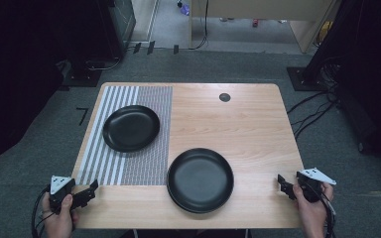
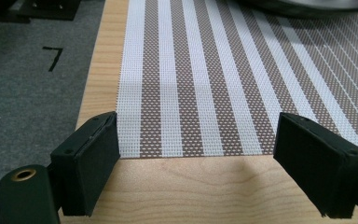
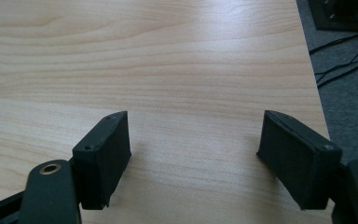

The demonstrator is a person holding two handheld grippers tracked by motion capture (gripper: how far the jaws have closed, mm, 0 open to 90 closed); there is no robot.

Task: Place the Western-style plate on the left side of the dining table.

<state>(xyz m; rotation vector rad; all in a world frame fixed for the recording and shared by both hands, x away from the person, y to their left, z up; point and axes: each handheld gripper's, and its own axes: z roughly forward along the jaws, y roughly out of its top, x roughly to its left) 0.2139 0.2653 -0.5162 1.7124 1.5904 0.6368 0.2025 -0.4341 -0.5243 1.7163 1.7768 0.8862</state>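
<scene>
The left gripper [image 1: 87, 191] sits at the worktop's [image 1: 238, 124] near left corner, jaws spread wide and empty, pointing at the near edge of the striped mat [image 2: 205, 84]. The right gripper [image 1: 284, 184] hovers at the near right edge, jaws likewise released over bare wood (nothing between them). One black plate [image 1: 131, 128] rests on the mat; its rim probably shows at the top of the left gripper view. A second plate [image 1: 200, 180] lies on the wood near the front, between the grippers and apart from both.

One plate [image 1: 131, 128] lies on the placemat [image 1: 110, 166]; another plate [image 1: 200, 179] sits right of it.
</scene>
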